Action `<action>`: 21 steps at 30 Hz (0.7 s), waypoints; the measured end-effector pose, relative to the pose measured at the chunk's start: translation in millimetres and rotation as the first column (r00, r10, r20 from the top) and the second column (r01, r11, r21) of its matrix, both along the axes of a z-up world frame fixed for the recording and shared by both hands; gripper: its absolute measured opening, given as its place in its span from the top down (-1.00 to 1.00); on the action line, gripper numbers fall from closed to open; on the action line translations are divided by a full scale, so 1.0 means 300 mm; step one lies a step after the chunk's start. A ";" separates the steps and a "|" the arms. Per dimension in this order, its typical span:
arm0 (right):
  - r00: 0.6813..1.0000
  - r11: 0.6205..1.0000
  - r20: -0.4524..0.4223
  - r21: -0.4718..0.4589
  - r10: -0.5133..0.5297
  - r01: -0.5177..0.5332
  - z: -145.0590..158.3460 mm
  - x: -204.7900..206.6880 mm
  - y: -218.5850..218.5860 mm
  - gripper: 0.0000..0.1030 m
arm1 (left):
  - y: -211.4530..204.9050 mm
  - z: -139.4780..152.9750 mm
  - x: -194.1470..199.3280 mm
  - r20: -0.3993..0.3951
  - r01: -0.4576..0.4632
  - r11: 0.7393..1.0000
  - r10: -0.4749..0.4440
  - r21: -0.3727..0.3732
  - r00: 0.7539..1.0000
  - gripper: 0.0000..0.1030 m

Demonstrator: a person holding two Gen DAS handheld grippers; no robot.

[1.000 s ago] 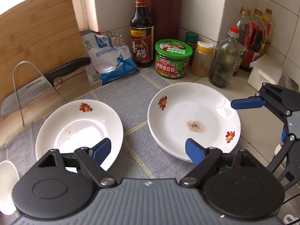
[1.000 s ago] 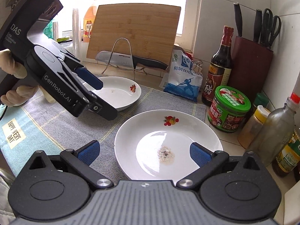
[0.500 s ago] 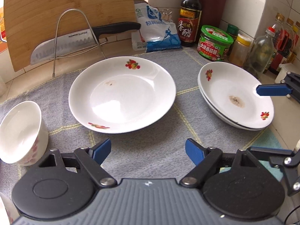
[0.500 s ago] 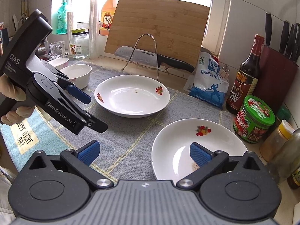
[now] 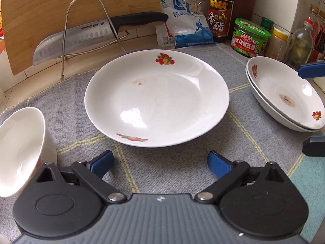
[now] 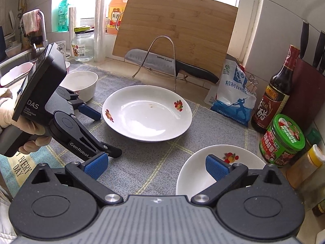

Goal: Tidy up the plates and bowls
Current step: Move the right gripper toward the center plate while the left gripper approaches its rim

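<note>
A single white plate with fruit prints [image 5: 156, 99] lies on the grey mat just ahead of my left gripper [image 5: 160, 162]. Its jaws are opening, with only mat between them. A white bowl [image 5: 20, 148] stands at the gripper's left. A stack of two plates [image 5: 284, 95] sits at the right, where one blue finger [image 5: 310, 69] of the right gripper shows above it. In the right wrist view my right gripper [image 6: 156, 167] is open and empty. The stack [image 6: 195, 174] lies under its right finger. The left gripper [image 6: 102, 132] hovers near the single plate [image 6: 146, 113] and bowl [image 6: 81, 81].
A knife on a wire rack [image 5: 91, 34] leans against a wooden cutting board [image 6: 176, 26] behind the mat. A salt bag [image 5: 182, 28], vinegar bottle [image 5: 220, 14], green-lidded jar [image 5: 250, 37] and more bottles line the back right. A pink bowl [image 6: 14, 73] sits far left.
The left gripper swung left from the stacked plates to the single plate, dropped lower, and its jaws spread wider. The right gripper drew back and leftward from the stack.
</note>
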State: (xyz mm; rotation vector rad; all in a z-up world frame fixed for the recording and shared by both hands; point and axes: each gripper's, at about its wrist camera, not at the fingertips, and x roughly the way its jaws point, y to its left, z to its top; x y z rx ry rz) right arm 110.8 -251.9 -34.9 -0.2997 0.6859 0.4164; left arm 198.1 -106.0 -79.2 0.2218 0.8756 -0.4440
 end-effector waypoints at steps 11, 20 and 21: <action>0.997 0.997 -0.022 -0.011 0.079 -0.079 -0.008 0.203 0.005 -1.00 | -0.010 -0.006 0.043 0.017 -0.025 1.000 0.025 -0.013 1.000 -1.00; 0.978 0.991 -0.160 0.002 0.135 -0.136 -0.062 0.501 0.020 -1.00 | -0.012 -0.014 0.025 0.071 -0.083 0.996 0.085 -0.040 0.994 -1.00; 0.974 0.989 -0.174 0.002 0.143 -0.145 -0.072 0.534 0.025 -1.00 | -0.015 -0.014 0.023 0.074 -0.090 0.995 0.093 -0.039 0.993 -1.00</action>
